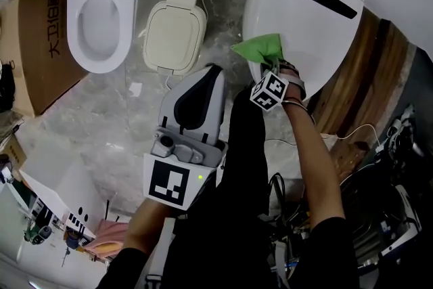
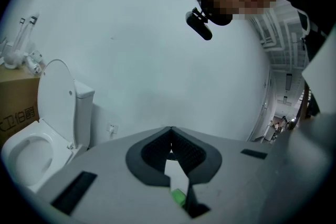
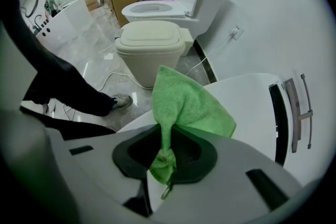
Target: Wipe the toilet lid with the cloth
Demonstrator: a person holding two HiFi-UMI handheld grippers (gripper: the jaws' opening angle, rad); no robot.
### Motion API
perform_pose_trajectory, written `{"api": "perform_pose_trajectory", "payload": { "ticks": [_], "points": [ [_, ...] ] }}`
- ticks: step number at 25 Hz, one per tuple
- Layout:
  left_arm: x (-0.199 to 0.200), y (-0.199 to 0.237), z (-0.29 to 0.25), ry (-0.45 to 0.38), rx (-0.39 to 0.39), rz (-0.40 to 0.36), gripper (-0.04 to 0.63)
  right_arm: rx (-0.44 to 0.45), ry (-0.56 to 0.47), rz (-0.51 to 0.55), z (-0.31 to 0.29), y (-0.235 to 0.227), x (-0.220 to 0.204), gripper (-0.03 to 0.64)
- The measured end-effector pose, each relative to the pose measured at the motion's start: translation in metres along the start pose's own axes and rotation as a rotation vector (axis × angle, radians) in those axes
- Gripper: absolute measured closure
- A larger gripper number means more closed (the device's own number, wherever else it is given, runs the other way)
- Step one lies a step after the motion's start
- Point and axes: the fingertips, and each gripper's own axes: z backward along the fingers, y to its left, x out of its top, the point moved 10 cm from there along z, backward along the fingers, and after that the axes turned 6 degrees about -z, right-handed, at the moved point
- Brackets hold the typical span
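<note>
A green cloth (image 1: 262, 49) lies against the near left edge of the white toilet lid (image 1: 308, 17), pinched in my right gripper (image 1: 267, 68). In the right gripper view the green cloth (image 3: 181, 107) fans out from between the shut jaws of the right gripper (image 3: 164, 136) over the white toilet lid (image 3: 252, 102). My left gripper (image 1: 203, 81) is held over the floor to the left of the lid, away from it. In the left gripper view the left gripper (image 2: 170, 136) points up at a bare wall, its jaws together with nothing between them.
A second white toilet (image 1: 95, 10) with its seat open stands at the upper left beside a cardboard box (image 1: 40, 44). A cream lidded unit (image 1: 174, 34) sits between the two toilets. Cables and equipment (image 1: 385, 213) crowd the lower right. Wooden boards (image 1: 365, 78) lie under the right toilet.
</note>
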Motion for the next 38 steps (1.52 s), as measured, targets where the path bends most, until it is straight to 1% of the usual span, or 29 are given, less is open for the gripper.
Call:
{"api": "perform_pose_trajectory", "payload": {
  "ticks": [4,8,13,17,20,22,23,26,28,30,33,35,38],
  "points": [
    [-0.004,-0.01,-0.003,0.014,-0.036,-0.013,0.597,0.033,0.021,0.052,0.001,0.045,-0.027,0.549],
    [-0.005,-0.028,-0.007,0.023,-0.079,-0.032,0.597,0.067,0.049,0.069,0.003,0.084,-0.063,0.549],
    [-0.007,-0.054,-0.011,0.036,-0.123,-0.049,0.597,0.086,0.096,0.084,0.008,0.118,-0.111,0.549],
    [-0.007,-0.077,-0.014,0.048,-0.163,-0.072,0.597,0.096,0.152,0.039,0.011,0.125,-0.154,0.549],
    [-0.005,-0.094,-0.013,0.058,-0.19,-0.09,0.597,0.098,0.238,-0.022,0.011,0.126,-0.193,0.549],
    [-0.002,-0.105,-0.013,0.067,-0.21,-0.098,0.597,0.096,0.274,-0.104,0.018,0.123,-0.219,0.549],
    [0.0,-0.11,-0.013,0.073,-0.221,-0.102,0.597,0.092,0.275,-0.159,0.025,0.12,-0.229,0.549],
    [0.012,-0.127,-0.01,0.091,-0.253,-0.119,0.597,0.066,0.229,-0.33,0.058,0.108,-0.246,0.549],
    [0.024,-0.139,-0.009,0.093,-0.272,-0.131,0.597,0.027,0.177,-0.429,0.086,0.094,-0.25,0.548],
    [0.041,-0.148,-0.011,0.089,-0.29,-0.147,0.597,-0.034,0.099,-0.533,0.12,0.07,-0.247,0.548],
    [0.067,-0.161,-0.008,0.078,-0.31,-0.169,0.597,-0.118,-0.052,-0.717,0.178,0.036,-0.236,0.548],
    [0.086,-0.171,-0.002,0.058,-0.331,-0.168,0.597,-0.167,-0.158,-0.832,0.221,0.019,-0.23,0.548],
    [0.115,-0.187,0.004,0.033,-0.358,-0.192,0.597,-0.222,-0.315,-1.001,0.277,-0.008,-0.219,0.548]
  ]
}}
